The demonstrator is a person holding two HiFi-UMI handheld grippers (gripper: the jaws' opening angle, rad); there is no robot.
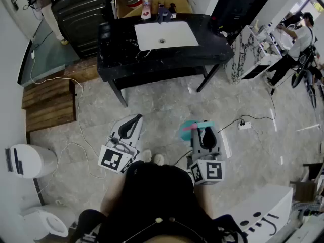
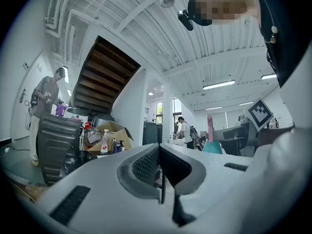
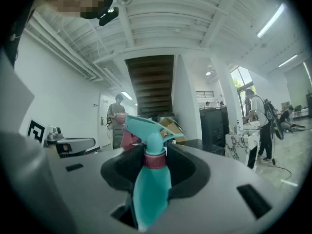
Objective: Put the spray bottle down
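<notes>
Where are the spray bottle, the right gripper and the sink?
spray bottle (image 3: 152, 186), right gripper view, teal body.
right gripper (image 1: 206, 130), head view, between its fingertips.
sink (image 1: 174, 32), head view, white basin floor.

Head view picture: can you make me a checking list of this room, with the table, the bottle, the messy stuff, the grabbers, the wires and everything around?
Surface: black counter with a white sink.
Job's things: teal spray bottle, not yet set down.
Clutter: pump bottle and small dark bottles at the counter's back edge.
Grippers: right gripper fingers clamp the spray bottle; left gripper fingers together, empty.
Cables: white cable and power strip on the floor.
Surroundings: toilet, wooden planks, a person.
</notes>
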